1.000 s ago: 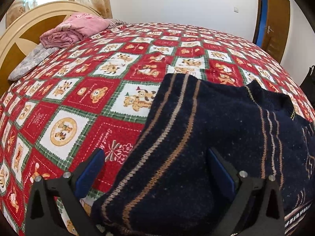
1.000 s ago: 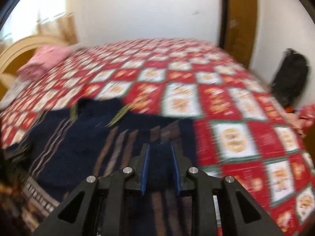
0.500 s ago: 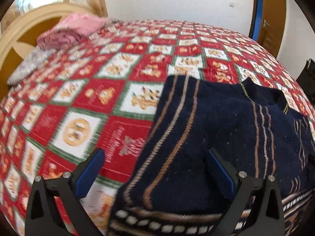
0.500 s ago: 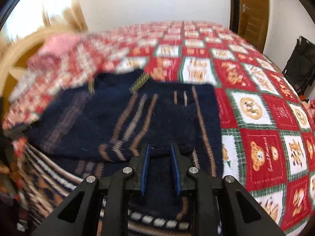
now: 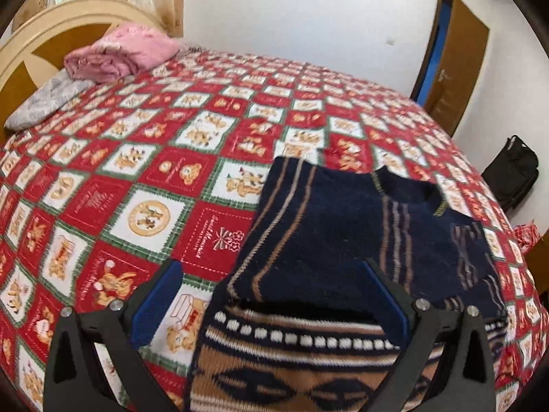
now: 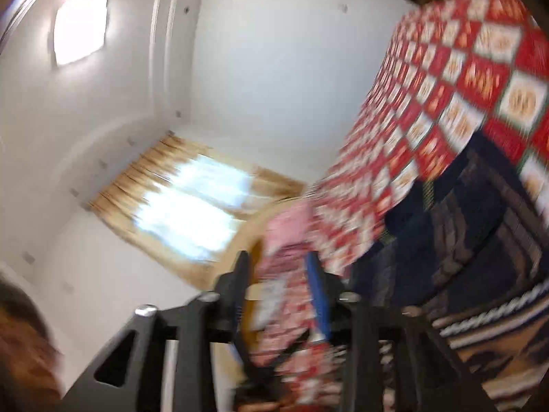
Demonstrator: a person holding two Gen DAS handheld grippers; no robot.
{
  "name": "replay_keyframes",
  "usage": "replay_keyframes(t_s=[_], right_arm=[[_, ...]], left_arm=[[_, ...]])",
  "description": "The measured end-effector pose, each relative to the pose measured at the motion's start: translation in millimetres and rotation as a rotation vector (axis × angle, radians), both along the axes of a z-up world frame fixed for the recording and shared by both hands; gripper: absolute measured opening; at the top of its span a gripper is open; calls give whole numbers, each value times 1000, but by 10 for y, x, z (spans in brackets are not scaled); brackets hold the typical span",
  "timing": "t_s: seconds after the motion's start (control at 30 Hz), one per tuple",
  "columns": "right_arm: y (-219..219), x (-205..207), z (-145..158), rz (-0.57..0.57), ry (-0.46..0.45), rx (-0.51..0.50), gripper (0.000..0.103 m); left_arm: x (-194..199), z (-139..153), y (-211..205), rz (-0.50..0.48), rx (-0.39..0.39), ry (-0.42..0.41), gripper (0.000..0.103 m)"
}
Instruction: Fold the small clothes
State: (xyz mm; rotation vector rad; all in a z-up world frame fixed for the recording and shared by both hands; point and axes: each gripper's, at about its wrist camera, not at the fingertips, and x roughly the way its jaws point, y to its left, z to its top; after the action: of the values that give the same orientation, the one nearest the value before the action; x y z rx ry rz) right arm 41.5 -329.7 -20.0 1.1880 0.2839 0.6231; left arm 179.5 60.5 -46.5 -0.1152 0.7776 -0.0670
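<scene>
Folded sweater (image 5: 329, 226) lies below the wide-spread left claw (image 5: 271, 302).

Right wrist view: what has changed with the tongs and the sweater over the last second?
The right tongs, shut on the navy sweater before, are opening with nothing between them; they have let it go and swung toward the window. The sweater's folded top part stays on the bedspread; the left tongs stay open.

Bare quilt (image 5: 192, 158) is lying open across the frame's left and centre. A pink bundle (image 5: 120, 53) is blocking the upper left; the folded sweater (image 5: 343, 240) is occupying the lower right.
</scene>
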Motion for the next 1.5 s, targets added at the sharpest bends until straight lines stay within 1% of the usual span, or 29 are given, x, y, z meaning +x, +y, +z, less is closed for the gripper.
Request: replay_keyframes(t_s=[0.03, 0.07, 0.13, 0.23, 0.27, 0.33, 0.43, 0.53, 0.6, 0.67, 0.73, 0.83, 0.87, 0.97, 1.03, 1.07, 1.13, 1.2, 1.27, 1.3, 1.33, 1.37, 1.47, 1.5], right_arm=[[-8, -83, 44, 6, -15, -8, 68], [-1, -196, 113, 2, -21, -50, 70], [31, -400, 241, -9, -9, -165, 70], [74, -724, 418, -13, 21, -352, 70], [65, -879, 469, -21, 43, -433, 70], [56, -1112, 536, -40, 83, -545, 70], [-59, -1538, 693, -101, 170, -715, 70], [-219, -1996, 872, -188, 281, -880, 70], [-333, -2293, 959, -242, 406, -988, 70], [-384, -2461, 963, -276, 488, -1047, 70], [-363, -2626, 890, -266, 506, -1058, 70], [-229, -2699, 589, -155, 507, -1013, 70], [-137, -2690, 445, -96, 513, -1001, 70], [167, -2537, 4, 78, 561, -1015, 70], [313, -2432, -178, 138, 569, -1003, 70], [369, -2413, -262, 167, 568, -977, 70], [393, -2376, -363, 186, 575, -936, 70], [358, -2346, -434, 171, 607, -912, 70], [280, -2337, -502, 158, 629, -864, 70], [270, -2339, -518, 160, 627, -843, 70], [262, -2331, -544, 162, 624, -821, 70], [247, -2329, -559, 165, 621, -806, 70], [284, -2312, -567, 168, 617, -801, 70], [297, -2301, -563, 171, 615, -797, 70]], left_arm=[[-55, 41, 5, -4, 7, -13, 103], [-112, 79, 17, -6, 15, -27, 103], [-254, 154, 75, -8, 23, -58, 103], [-442, 197, 197, -27, 24, -70, 103], [-473, 201, 232, -29, 26, -71, 103], [-623, 211, 321, -34, 44, -83, 103], [-845, 245, 421, -52, 87, -107, 103], [-1045, 263, 509, -93, 129, -116, 103], [-1156, 259, 567, -123, 172, -116, 103], [-1269, 244, 609, -154, 208, -114, 103], [-1386, 206, 627, -198, 241, -95, 103], [-1591, 105, 633, -254, 270, -69, 103], [-1657, 63, 631, -274, 270, -55, 103], [-1855, -119, 615, -333, 245, 14, 103], [-1969, -262, 598, -359, 206, 65, 103], [-1991, -301, 593, -364, 190, 78, 103], [-2016, -443, 553, -377, 156, 137, 103], [-2020, -578, 501, -385, 162, 184, 103], [-2025, -729, 464, -395, 125, 238, 100], [-2033, -774, 460, -405, 97, 261, 96], [-2039, -848, 446, -421, 60, 299, 94], [-2045, -916, 425, -433, 40, 332, 89], [-2080, -1109, 330, -450, 31, 402, 75], [-2093, -1144, 308, -453, 36, 409, 73]])
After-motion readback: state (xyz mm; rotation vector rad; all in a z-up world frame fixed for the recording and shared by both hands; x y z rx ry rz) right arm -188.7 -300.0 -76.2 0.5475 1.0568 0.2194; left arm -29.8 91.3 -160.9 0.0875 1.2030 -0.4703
